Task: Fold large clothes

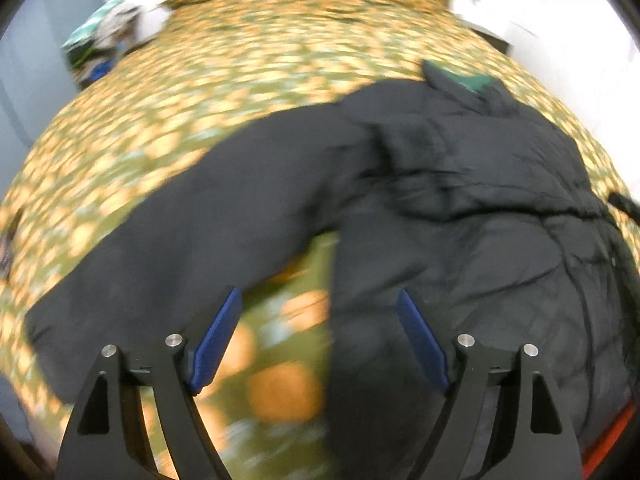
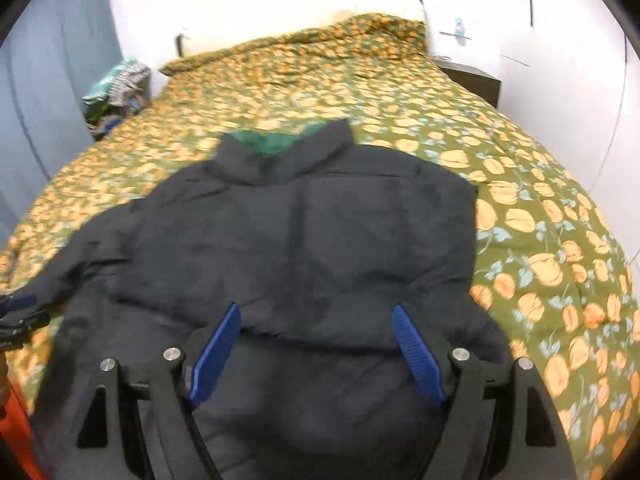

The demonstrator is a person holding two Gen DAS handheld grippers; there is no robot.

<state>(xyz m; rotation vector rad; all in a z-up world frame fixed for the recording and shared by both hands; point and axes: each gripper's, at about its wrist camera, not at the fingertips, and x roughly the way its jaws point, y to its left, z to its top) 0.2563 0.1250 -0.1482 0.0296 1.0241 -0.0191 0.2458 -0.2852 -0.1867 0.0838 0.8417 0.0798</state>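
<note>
While both views are pretty blurry, you can still make out a big black puffer jacket lying spread out on the bed, which has a green cover full of orange flowers. The jacket sits toward the near end of the bed, collar pointing at the far end, and there's green lining showing inside the collar. One sleeve stretches out to the side across the cover, and in the left wrist view a wedge of bedspread shows between that sleeve and the body of the jacket.

The left gripper has its blue pads spread wide apart with nothing between them. It hovers over that gap, one finger over the sleeve and the other over the jacket body; I can't tell if it's touching the fabric. The right gripper is also wide apart and empty, sitting over the lower middle of the jacket near a crease running across it. Touching or not, no idea, too blurry.

The left gripper pokes into the far left edge of the right wrist view, beside the sleeve end. Off the far left corner of the bed there's a pile of clothes, and a dark nightstand sits by the far right corner against the white wall.
</note>
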